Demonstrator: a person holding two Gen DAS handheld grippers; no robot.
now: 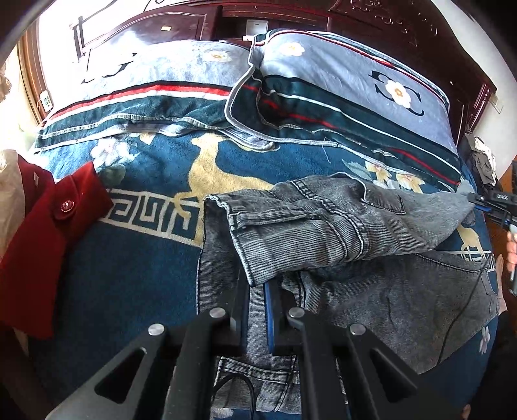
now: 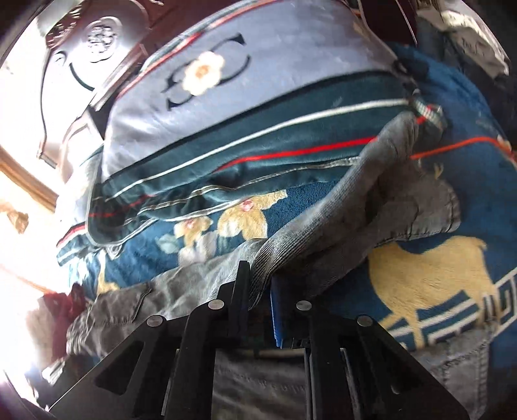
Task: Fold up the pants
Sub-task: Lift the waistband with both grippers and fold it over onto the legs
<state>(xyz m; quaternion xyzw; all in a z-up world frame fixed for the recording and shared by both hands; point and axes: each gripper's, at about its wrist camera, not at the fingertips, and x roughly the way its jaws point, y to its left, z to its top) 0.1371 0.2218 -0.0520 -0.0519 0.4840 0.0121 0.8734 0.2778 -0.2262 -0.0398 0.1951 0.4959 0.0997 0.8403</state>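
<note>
Grey washed jeans [image 1: 339, 232] lie on a blue patterned blanket [image 1: 135, 258] on a bed, one part folded over the lower layer. My left gripper [image 1: 257, 284] is shut on the jeans' fabric and holds the folded part's near edge. My right gripper [image 2: 260, 278] is shut on the jeans [image 2: 323, 232], lifting a stretched fold above the blanket [image 2: 484, 181]. The right gripper also shows at the right edge of the left wrist view [image 1: 484, 202], holding the far corner of the same fold.
Two blue-grey flowered pillows [image 1: 349, 84] lie at the head of the bed against a dark carved wooden headboard [image 1: 387, 19]. A red coat [image 1: 48, 232] lies at the bed's left edge. Dark clothes [image 1: 481, 158] hang at the far right.
</note>
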